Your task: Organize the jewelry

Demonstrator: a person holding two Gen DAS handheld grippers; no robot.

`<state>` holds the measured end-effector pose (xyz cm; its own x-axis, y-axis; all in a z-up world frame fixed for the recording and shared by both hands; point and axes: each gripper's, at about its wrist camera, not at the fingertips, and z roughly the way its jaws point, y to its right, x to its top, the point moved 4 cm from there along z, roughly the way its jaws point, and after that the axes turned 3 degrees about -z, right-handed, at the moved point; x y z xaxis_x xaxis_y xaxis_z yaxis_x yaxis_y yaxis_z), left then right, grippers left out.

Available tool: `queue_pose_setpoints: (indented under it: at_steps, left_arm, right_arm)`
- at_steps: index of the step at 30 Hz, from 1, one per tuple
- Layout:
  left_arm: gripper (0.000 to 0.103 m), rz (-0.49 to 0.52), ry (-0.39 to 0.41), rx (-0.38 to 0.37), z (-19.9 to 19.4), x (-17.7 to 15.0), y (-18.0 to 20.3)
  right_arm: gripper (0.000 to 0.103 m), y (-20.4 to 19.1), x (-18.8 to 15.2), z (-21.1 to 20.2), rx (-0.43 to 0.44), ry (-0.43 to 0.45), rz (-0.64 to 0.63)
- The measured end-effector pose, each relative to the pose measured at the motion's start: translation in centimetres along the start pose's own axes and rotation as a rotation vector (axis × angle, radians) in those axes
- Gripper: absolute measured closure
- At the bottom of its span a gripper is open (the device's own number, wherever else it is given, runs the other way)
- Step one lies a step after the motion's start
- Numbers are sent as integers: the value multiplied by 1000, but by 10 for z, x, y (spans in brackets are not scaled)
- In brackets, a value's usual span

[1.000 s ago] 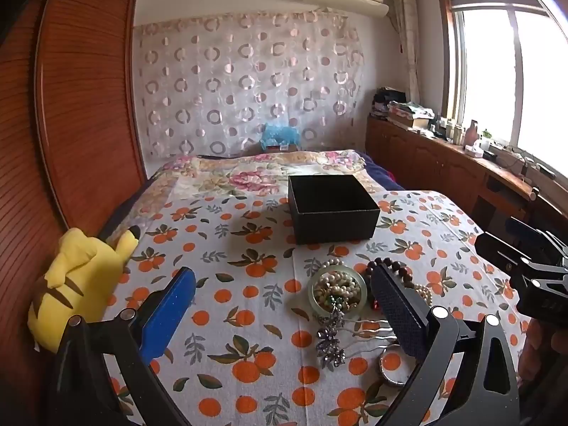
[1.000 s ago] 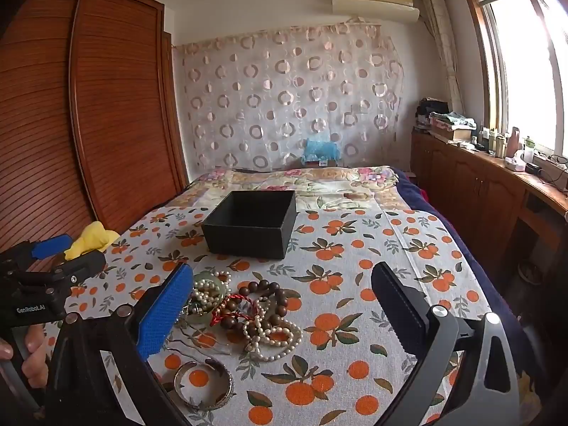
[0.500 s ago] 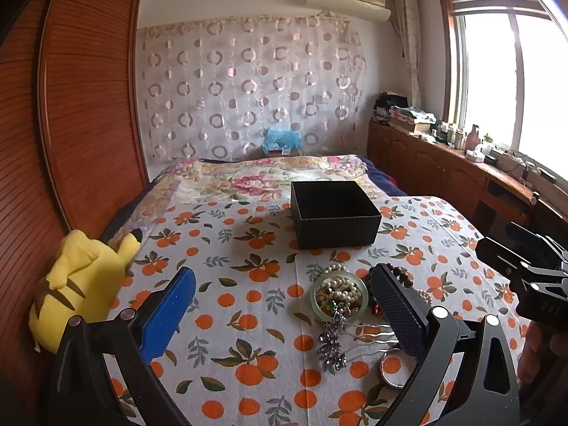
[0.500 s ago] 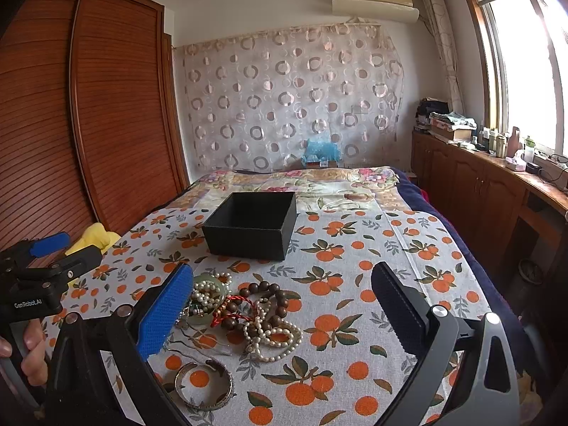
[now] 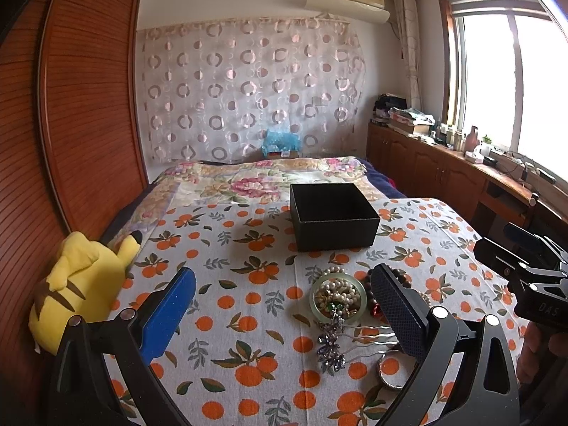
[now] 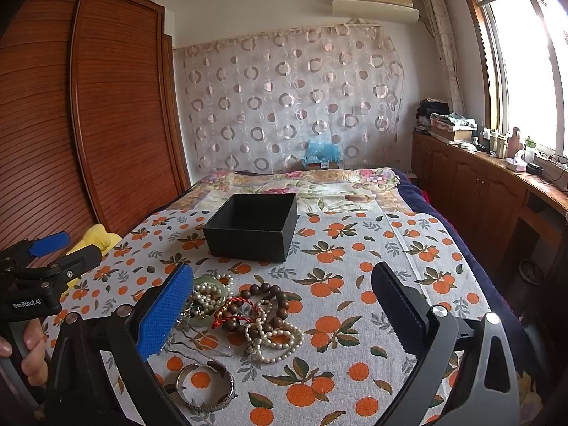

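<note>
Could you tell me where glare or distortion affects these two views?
Left wrist view: the window is blown out white, and the wardrobe bows from fisheye curvature. Right wrist view: the window glares likewise, the corners go dark, yet the jewelry and the box stay sharp and evenly lit.

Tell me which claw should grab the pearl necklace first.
Probably the right claw. It hangs open with the pearl necklace lying between its fingers, in clear sight. From the left claw, also open, the necklace is mostly hidden behind its right finger, and the green bangle lies nearer.
</note>
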<state>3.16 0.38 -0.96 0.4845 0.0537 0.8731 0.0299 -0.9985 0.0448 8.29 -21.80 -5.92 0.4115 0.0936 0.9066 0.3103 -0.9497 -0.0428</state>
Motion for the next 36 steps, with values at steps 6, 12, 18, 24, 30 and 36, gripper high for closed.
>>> queue_pose_setpoints:
  at_steps: [6,12,18,24,30,36]
  left_arm:
    - [8,-1,1,0,0,0,0]
    - [8,-1,2,-1,-1,0,0]
    - [8,0,2,0,-1,0,0]
    - [8,-1,3,0,-1,0,0]
    - [8,0,3,-1,-1,-1,0]
    - [8,-1,3,0,-1,-1,1]
  right_arm:
    - [3,0,0,0,0,0,1]
    - [3,0,0,-1,0,1,0]
    - [3,0,0,-1,1,1,1]
    - [3,0,1,-1,1,2,1]
    - [3,0,1,-2,1,2,2]
    - [3,0,1,-2,1,4,1]
